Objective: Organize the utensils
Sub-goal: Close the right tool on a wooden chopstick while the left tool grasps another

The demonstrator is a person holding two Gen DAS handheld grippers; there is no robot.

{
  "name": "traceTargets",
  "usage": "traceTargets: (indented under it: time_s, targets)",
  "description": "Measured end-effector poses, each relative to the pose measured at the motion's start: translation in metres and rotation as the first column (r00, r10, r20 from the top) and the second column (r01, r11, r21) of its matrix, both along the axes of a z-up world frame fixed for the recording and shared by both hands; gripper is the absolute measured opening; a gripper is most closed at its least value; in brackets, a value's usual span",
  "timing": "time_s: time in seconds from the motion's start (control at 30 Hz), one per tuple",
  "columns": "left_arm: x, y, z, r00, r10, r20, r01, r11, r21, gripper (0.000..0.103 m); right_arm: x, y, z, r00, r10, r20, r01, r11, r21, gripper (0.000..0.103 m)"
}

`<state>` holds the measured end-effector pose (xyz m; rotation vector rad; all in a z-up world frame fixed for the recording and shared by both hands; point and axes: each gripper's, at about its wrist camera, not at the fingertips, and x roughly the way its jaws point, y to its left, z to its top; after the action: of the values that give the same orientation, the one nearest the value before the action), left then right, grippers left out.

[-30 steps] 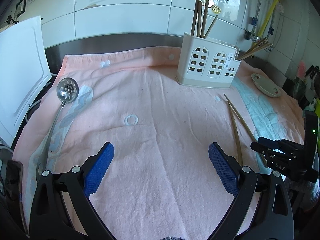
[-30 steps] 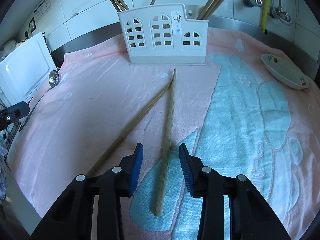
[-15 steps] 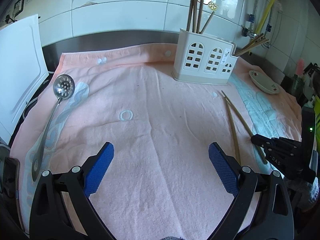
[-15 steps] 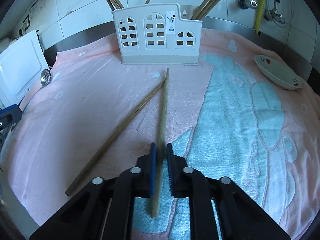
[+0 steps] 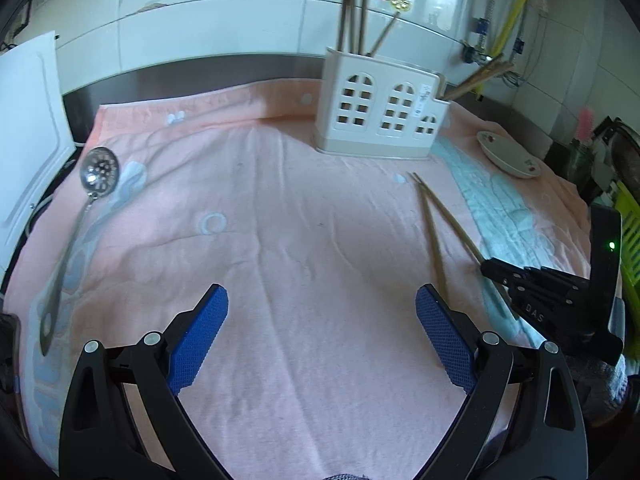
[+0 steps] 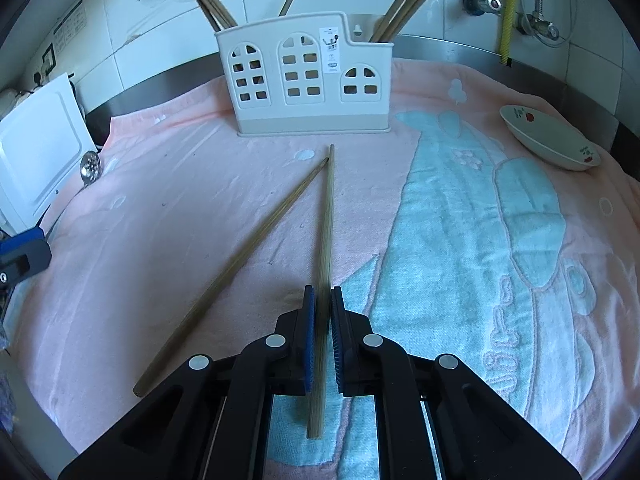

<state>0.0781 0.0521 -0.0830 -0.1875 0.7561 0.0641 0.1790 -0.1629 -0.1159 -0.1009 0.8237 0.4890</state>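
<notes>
Two wooden chopsticks lie on the pink towel in front of the white utensil holder. My right gripper is shut on the right chopstick near its thick end. The left chopstick lies loose beside it, tips almost touching. The holder has several chopsticks standing in it. My left gripper is open and empty above the towel's middle. In the left wrist view the holder stands at the back, the chopsticks and right gripper at right. A slotted metal spoon lies at left.
A small white dish sits on the towel at the right. A white cutting board leans at the left edge. Tiled wall, pipes and a yellow hose stand behind the holder.
My right gripper has closed from open onto the right chopstick. The left gripper has drawn back a little; it stays open.
</notes>
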Motion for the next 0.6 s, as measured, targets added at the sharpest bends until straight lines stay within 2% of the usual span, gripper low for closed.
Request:
traceTargets:
  time_s: [0.1, 0.27, 0.5, 0.6]
  targets:
    - [0.002, -0.009, -0.002, 1.0, -0.024, -0.002, 0.024, 1.0, -0.003, 0.092, -0.001, -0.006, 0.001, 1.0, -0.007, 0.002, 0.007, 1.0, 0.011, 0.007]
    - [0.007, -0.033, -0.007, 0.996, -0.086, -0.008, 0.086, 0.996, -0.006, 0.081, -0.004, -0.019, 0.005, 1.0, -0.021, 0.006, 0.021, 0.999, 0.032, 0.007]
    - [0.018, -0.06, -0.022, 0.985, -0.166, -0.046, 0.164, 0.985, -0.056, 0.059, -0.007, -0.031, 0.009, 0.999, -0.035, 0.014, 0.034, 0.998, 0.06, 0.007]
    - [0.024, -0.07, -0.03, 0.979, -0.193, -0.065, 0.188, 0.98, -0.069, 0.054, -0.009, -0.036, 0.011, 0.999, -0.042, 0.016, 0.04, 0.997, 0.071, 0.007]
